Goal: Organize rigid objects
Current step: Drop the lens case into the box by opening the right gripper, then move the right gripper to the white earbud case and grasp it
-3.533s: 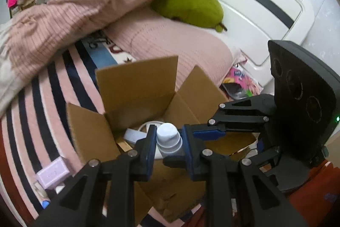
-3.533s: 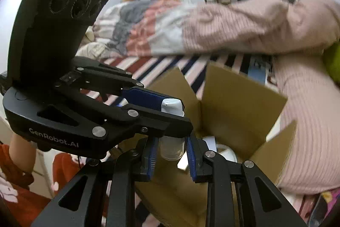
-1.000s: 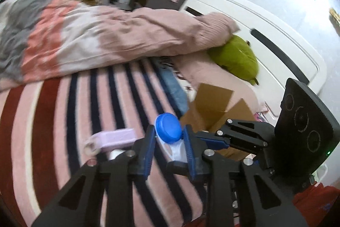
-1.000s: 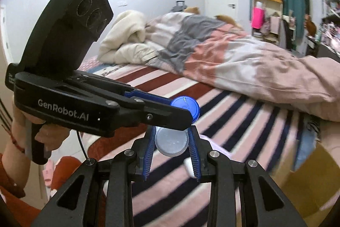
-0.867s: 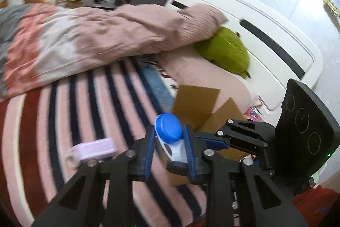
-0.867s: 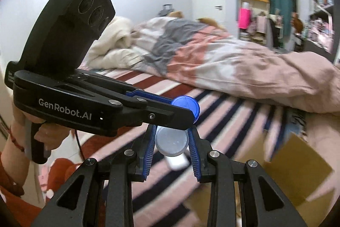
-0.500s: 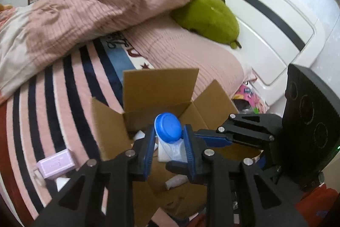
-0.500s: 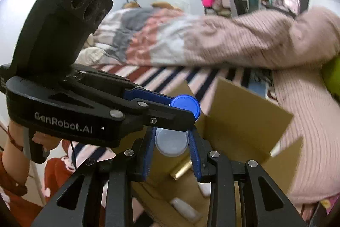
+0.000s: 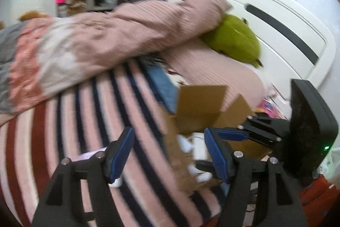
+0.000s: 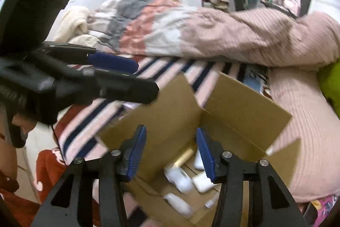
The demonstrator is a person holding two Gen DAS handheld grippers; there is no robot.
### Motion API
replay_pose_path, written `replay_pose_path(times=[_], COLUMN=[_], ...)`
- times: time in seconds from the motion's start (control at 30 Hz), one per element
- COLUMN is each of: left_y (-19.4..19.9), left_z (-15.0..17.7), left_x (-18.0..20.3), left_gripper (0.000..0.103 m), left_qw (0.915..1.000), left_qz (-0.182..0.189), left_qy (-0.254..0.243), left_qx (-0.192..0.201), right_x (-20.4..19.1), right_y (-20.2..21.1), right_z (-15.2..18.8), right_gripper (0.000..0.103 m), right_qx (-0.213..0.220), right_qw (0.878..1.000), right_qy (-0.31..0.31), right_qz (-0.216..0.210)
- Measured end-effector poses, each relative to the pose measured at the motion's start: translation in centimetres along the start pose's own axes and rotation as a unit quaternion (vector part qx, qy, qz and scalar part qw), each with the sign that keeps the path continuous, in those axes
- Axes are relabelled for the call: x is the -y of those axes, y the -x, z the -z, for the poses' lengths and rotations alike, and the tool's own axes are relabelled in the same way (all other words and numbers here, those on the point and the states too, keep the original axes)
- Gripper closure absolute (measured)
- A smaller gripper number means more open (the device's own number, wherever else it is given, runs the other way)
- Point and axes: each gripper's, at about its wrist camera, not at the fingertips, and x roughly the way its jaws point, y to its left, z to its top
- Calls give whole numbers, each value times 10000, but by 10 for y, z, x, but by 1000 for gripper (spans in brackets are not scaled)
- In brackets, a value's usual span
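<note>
An open cardboard box (image 10: 244, 103) stands on the striped bedspread and holds several white bottles (image 10: 180, 180); it also shows in the left wrist view (image 9: 201, 99). My right gripper (image 10: 171, 152) is open and empty above the box's near side. My left gripper (image 9: 167, 152) is open and empty, over the box's left edge and the bedspread; it also shows in the right wrist view (image 10: 127, 76), to the left of the box. A pale lilac box (image 9: 91, 155) and a small white item (image 9: 115, 183) lie on the bedspread behind the left finger.
A pink ribbed quilt (image 9: 106, 35) lies across the bed behind the box. A green plush toy (image 9: 233, 42) rests against the white headboard (image 9: 276, 14). A pink pillow (image 10: 301, 120) is right of the box. Red clothing (image 10: 48, 165) shows low at the bed edge.
Both grippers opened and let go of their bottles, which are no longer between the fingers. The left gripper has swung left, away from the box.
</note>
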Motion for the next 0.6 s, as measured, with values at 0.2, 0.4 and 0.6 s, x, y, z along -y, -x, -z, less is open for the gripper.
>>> replay_pose_path(times=[0.2, 0.4, 0.6], left_y=[48, 61, 48], left_z=[34, 78, 119], left_x=[-58, -118, -156], left_gripper=[34, 33, 33], left_qw=[9947, 9875, 9833], left_qz=[-946, -1265, -1288], left_qy=[285, 866, 1268], left_qx=[292, 365, 192], right_x=[-59, -120, -145], right_y=[-11, -59, -124], right_z=[-28, -40, -26], right_gripper=[58, 58, 45], right_qx=[246, -94, -686], right_qw=[9961, 9886, 9887], right_qy=[448, 851, 764], right_qz=[-723, -1242, -1095])
